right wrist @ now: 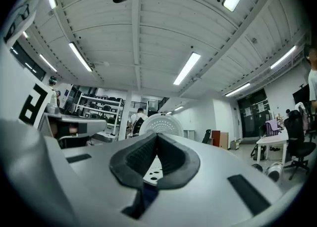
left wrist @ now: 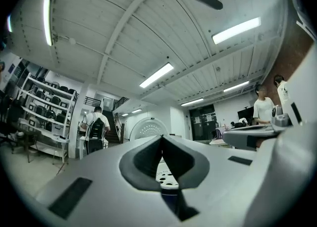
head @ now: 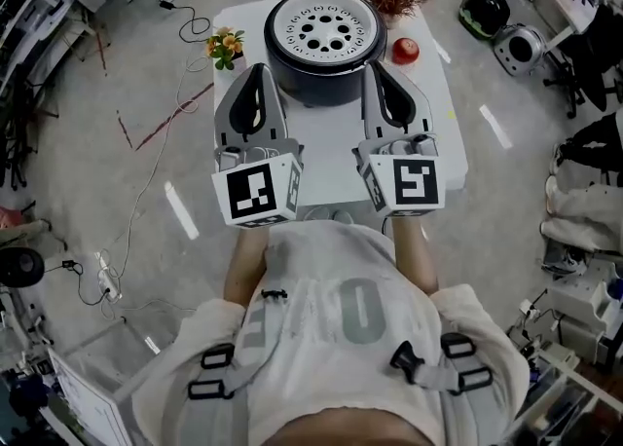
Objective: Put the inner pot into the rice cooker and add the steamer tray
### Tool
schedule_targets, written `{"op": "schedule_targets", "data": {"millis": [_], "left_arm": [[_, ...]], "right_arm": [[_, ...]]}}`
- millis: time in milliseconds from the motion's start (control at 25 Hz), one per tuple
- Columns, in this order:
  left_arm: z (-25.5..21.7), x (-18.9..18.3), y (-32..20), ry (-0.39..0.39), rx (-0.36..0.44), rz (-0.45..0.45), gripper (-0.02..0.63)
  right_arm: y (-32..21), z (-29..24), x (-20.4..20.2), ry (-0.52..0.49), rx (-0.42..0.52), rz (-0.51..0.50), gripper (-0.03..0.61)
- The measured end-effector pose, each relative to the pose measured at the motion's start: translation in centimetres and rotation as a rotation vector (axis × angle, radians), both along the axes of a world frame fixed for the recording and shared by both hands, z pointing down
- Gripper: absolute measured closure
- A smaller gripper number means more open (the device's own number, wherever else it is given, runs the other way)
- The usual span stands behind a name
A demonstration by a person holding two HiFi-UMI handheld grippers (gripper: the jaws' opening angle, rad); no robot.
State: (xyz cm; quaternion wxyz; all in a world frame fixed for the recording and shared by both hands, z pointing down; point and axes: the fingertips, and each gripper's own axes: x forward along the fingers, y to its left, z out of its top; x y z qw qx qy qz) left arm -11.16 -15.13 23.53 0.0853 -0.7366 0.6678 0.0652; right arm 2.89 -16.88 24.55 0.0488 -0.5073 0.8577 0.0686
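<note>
Left gripper [head: 257,74], jaws together and empty, sits lower left of the rice cooker [head: 316,89] at top centre, steamer tray [head: 326,30] already seated on it; right gripper [head: 375,72], likewise closed on nothing, lower right. Task looks finished; only withdrawing remains

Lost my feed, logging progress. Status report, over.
Left tool shut, empty; right tool shut, empty. Steamer tray seated on top of rice cooker. Nothing in the way; flowers and apple off to the sides.
</note>
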Motion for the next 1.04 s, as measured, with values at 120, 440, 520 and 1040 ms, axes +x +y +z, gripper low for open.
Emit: {"op": "schedule_targets", "data": {"millis": [120, 440, 520, 1040], "left_arm": [[1.0, 0.2, 0.2, -0.005, -0.023, 0.005, 0.594], [1.3, 0.9, -0.1, -0.005, -0.041, 0.020, 0.594], [1.5, 0.8, -0.1, 0.001, -0.050, 0.025, 0.594], [2.2, 0.5, -0.4, -0.001, -0.062, 0.046, 0.592]], "right_arm": [[0.6, 1.8, -0.5, 0.032, -0.048, -0.024, 0.572], [0.4, 1.7, 0.1, 0.043, -0.051, -0.017, 0.572], [0.3, 1.6, -0.1, 0.047, -0.054, -0.016, 0.572], [-0.4, 2.2, 0.0, 0.063, -0.050, -0.002, 0.572]]}}
